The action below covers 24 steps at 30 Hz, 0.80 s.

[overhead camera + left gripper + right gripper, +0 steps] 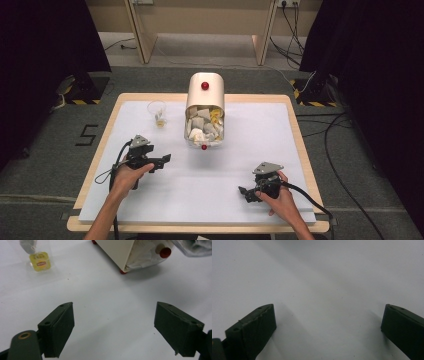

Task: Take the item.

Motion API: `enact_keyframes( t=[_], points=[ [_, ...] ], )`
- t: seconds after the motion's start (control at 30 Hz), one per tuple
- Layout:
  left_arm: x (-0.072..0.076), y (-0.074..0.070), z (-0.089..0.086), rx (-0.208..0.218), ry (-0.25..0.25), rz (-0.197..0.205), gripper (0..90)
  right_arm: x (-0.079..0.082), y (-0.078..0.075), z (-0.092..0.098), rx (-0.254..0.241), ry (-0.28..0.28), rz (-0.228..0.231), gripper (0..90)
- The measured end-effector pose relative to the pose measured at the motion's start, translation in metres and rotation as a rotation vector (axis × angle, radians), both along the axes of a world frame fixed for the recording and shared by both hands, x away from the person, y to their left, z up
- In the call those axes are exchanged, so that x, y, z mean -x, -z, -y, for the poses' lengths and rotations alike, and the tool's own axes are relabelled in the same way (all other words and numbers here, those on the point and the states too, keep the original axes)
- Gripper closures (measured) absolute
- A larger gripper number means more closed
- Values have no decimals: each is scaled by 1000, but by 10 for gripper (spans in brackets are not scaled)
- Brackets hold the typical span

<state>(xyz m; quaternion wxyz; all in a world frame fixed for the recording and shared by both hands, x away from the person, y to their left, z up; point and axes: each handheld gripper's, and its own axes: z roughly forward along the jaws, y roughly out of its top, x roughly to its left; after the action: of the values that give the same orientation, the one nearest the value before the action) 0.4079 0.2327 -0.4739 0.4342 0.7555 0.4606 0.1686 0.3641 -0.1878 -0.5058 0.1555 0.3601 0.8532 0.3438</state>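
A cream box (205, 92) with a red knob on top stands at the table's far middle. Its clear front lid is down, showing several tea bags (203, 127) inside. A clear plastic cup (157, 113) with a yellow-tagged tea bag in it stands to the box's left; the same cup (37, 257) and the box's corner (120, 252) appear ahead in the left gripper view. My left gripper (166, 161) is open over the white sheet, pointing right, short of the box. My right gripper (245, 194) is open low over bare sheet at the near right, holding nothing.
A white sheet (210, 175) covers the wooden table (300, 145). Cables lie on the grey floor to the right, and stand bases with striped tape sit at both far corners. A wooden frame stands behind the table.
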Motion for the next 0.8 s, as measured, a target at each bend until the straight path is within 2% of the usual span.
enact_keyframes(
  t=[0.17, 0.8],
  points=[
    [10, 4, 7, -18, 22, 4, 158, 0, 0, 0, 0, 0, 0, 3],
    [38, 21, 16, -10, 61, 7, 158, 0, 0, 0, 0, 0, 1, 3]
  ],
)
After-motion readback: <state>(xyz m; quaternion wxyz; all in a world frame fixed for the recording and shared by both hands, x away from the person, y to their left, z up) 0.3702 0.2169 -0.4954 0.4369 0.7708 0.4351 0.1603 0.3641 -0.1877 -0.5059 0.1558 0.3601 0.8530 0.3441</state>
